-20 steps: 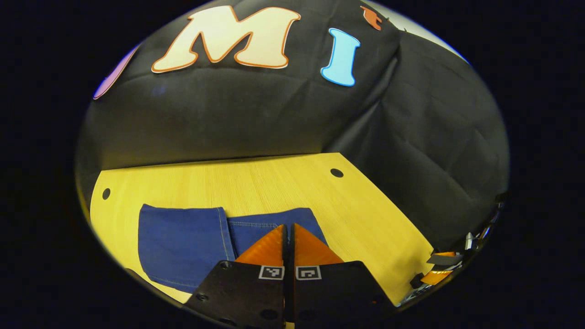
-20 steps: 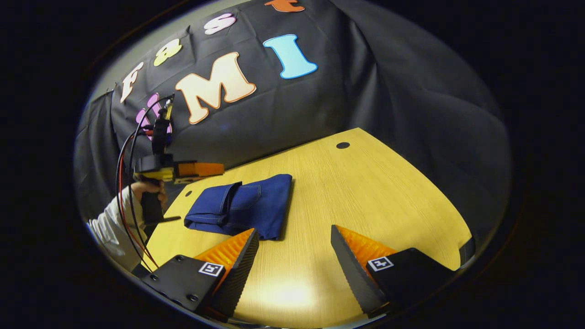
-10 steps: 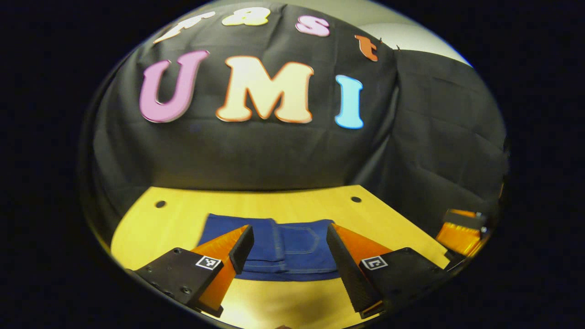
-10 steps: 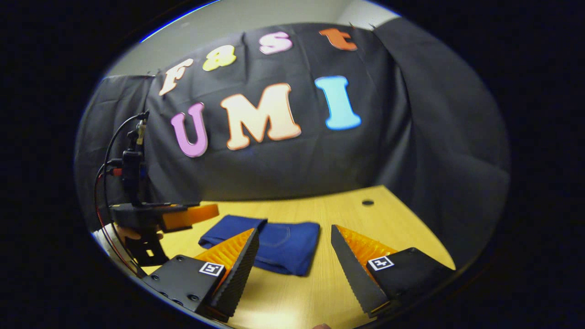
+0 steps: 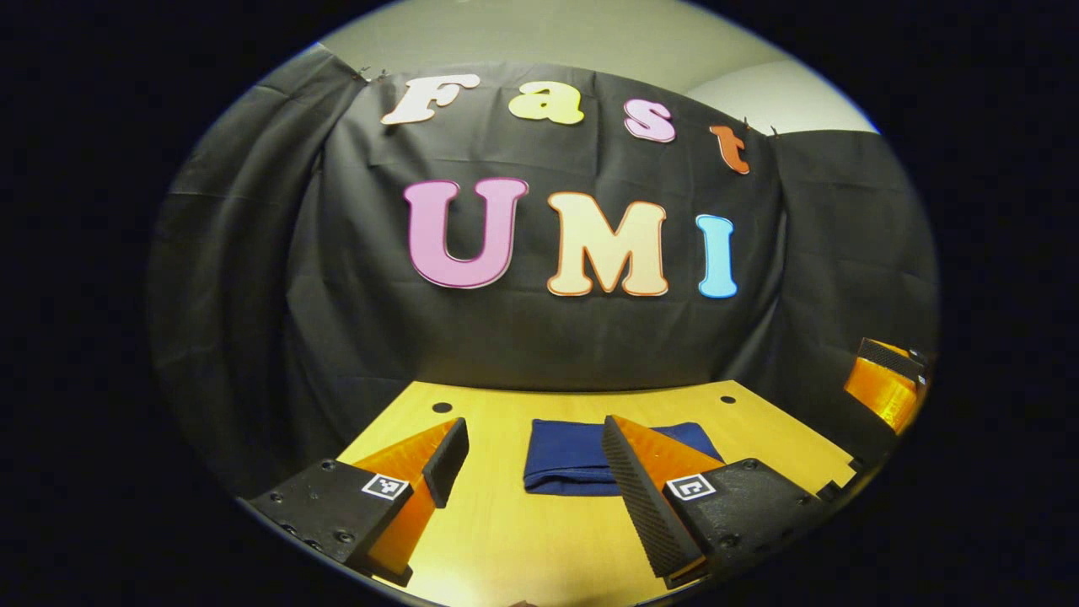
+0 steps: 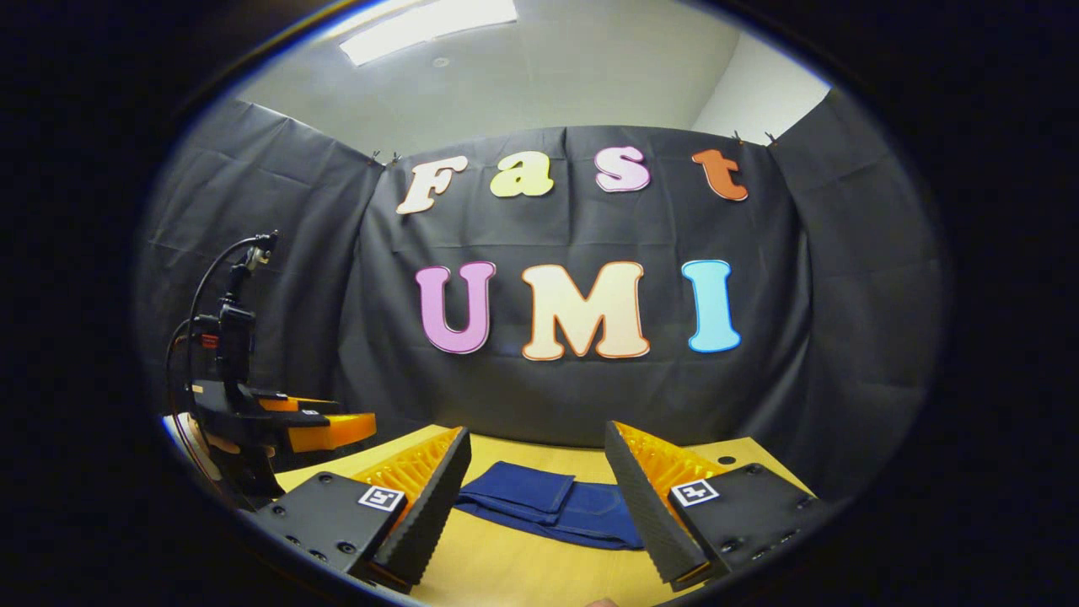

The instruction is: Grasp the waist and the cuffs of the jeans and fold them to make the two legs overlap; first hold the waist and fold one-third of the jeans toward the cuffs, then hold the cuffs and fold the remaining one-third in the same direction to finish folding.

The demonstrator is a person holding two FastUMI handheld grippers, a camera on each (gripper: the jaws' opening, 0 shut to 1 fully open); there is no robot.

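The blue jeans (image 5: 573, 457) lie folded into a compact flat bundle on the yellow wooden table (image 5: 506, 539), towards its far side. In the right gripper view the same jeans (image 6: 556, 504) sit beyond and between the fingers. My left gripper (image 5: 531, 438) is open, raised and drawn back from the jeans, holding nothing. My right gripper (image 6: 535, 451) is open too, also back from the bundle with nothing between its fingers. The left gripper (image 6: 324, 428) appears at the left of the right gripper view, held by a hand. The right gripper (image 5: 885, 388) shows at the right edge of the left gripper view.
The table has small round holes (image 5: 442, 407) near its far corners (image 5: 727, 399). Black cloth walls close the booth behind and on both sides. Cables (image 6: 202, 303) rise from the left gripper's handle.
My left gripper opened and let go of the jeans. Both grippers pulled back and tilted up, so the folded bundle now looks smaller and farther off.
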